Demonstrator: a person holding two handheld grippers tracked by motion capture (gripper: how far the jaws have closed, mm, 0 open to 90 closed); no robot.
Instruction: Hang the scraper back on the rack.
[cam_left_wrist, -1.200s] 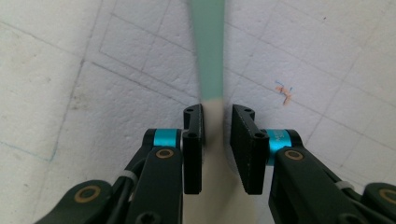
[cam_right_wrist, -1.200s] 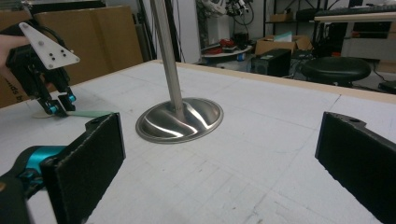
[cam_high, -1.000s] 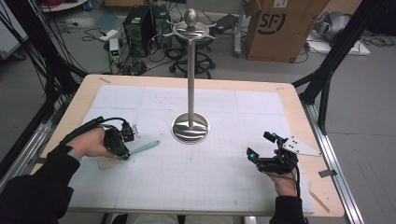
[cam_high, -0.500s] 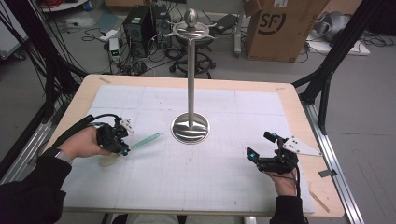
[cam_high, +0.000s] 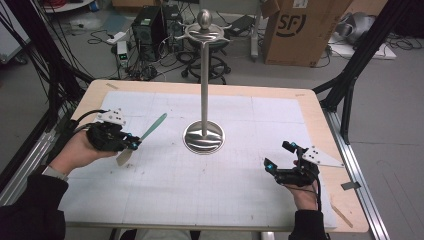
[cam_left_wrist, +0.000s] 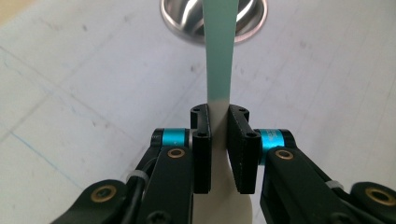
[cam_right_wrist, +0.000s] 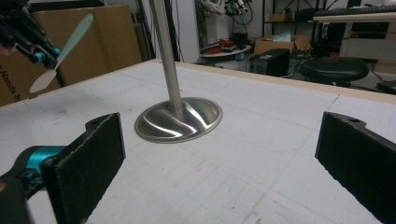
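A slim utensil (cam_high: 151, 129) with a teal handle and a pale cream blade is held off the white mat, its handle tilted up toward the metal stand (cam_high: 204, 85). My left gripper (cam_high: 134, 145) is shut on it where teal meets cream. In the left gripper view the pads (cam_left_wrist: 243, 140) press the cream part of the utensil (cam_left_wrist: 218, 51), which points at the stand's round base (cam_left_wrist: 187, 18). My right gripper (cam_high: 276, 154) rests at the table's right with its jaws wide open and nothing between them. In the right gripper view, that gripper (cam_right_wrist: 219, 158) faces the base (cam_right_wrist: 180, 119) and the lifted utensil (cam_right_wrist: 70, 44).
The stand rises from the mat's middle to a ball and hooks (cam_high: 205, 25). Behind the wooden table (cam_high: 320, 125) are a cardboard box (cam_high: 300, 30), a computer tower (cam_high: 150, 25) and a stool (cam_high: 212, 60). Black frame posts (cam_high: 360, 60) flank both sides.
The left hand has risen and lifted the utensil off the mat; its teal handle now tilts up toward the stand. The right hand has stayed put.
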